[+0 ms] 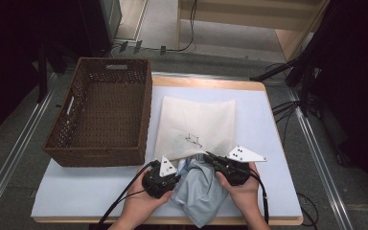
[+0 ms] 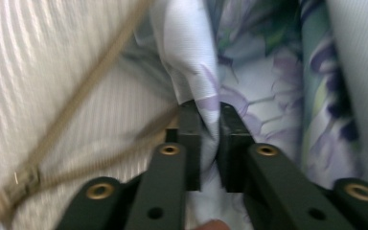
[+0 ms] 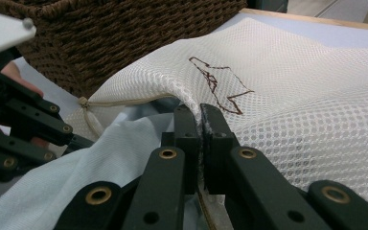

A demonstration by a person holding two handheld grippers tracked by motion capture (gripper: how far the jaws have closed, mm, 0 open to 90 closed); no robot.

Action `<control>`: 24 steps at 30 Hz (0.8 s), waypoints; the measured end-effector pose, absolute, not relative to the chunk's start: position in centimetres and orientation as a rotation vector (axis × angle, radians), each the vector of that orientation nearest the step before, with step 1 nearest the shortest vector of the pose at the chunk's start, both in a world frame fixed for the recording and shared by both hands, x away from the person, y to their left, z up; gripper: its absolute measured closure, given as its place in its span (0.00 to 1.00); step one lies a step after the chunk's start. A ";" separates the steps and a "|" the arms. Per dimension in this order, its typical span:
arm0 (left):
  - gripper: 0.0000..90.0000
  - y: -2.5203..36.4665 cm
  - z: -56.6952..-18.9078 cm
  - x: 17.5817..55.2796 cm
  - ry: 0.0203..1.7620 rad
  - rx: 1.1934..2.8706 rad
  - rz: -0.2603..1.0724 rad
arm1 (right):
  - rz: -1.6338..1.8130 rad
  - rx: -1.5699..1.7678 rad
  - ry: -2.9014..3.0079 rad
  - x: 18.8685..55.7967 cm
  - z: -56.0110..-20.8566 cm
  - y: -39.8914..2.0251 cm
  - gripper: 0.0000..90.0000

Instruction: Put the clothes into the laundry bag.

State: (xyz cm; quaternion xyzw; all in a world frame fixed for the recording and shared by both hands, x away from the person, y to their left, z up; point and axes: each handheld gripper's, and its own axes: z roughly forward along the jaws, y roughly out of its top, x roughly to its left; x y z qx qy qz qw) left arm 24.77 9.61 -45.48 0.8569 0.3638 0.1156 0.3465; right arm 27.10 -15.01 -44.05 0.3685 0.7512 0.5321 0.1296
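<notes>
Left tool (image 2: pixel 210 125) pinches the blue garment (image 1: pixel 202 191); right tool (image 3: pixel 200 123) pinches the mesh bag (image 1: pixel 196 124)

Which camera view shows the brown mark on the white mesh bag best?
The right gripper view: the brown mark lies close and sharp on the mesh bag. In the high view it is tiny. The left gripper view gives blurred white fabric, no mark.
</notes>
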 end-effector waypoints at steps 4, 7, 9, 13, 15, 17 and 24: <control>0.99 8.8 -44.6 26.3 0.972 2.158 0.289 | 1.565 1.077 2.176 27.2 -44.0 -15.1 0.97; 0.99 7.6 -44.7 27.6 0.967 2.154 0.329 | 1.571 1.079 2.170 27.1 -43.9 -15.1 0.97; 0.99 7.4 -45.0 28.2 0.974 2.168 0.384 | 1.569 1.075 2.173 27.1 -43.9 -15.1 0.97; 0.98 8.1 -46.6 29.7 1.091 2.145 0.439 | 1.560 1.065 2.185 27.1 -44.0 -15.0 0.97; 0.91 8.2 -46.5 29.3 1.056 2.155 0.472 | 1.540 1.050 2.189 27.0 -44.1 -14.7 0.97; 0.78 8.5 -46.2 28.6 1.011 2.140 0.424 | 1.540 1.052 2.184 27.0 -44.1 -14.7 0.97; 0.58 11.4 -44.0 27.0 0.969 2.002 0.256 | 1.549 1.080 2.172 27.3 -44.2 -15.0 0.97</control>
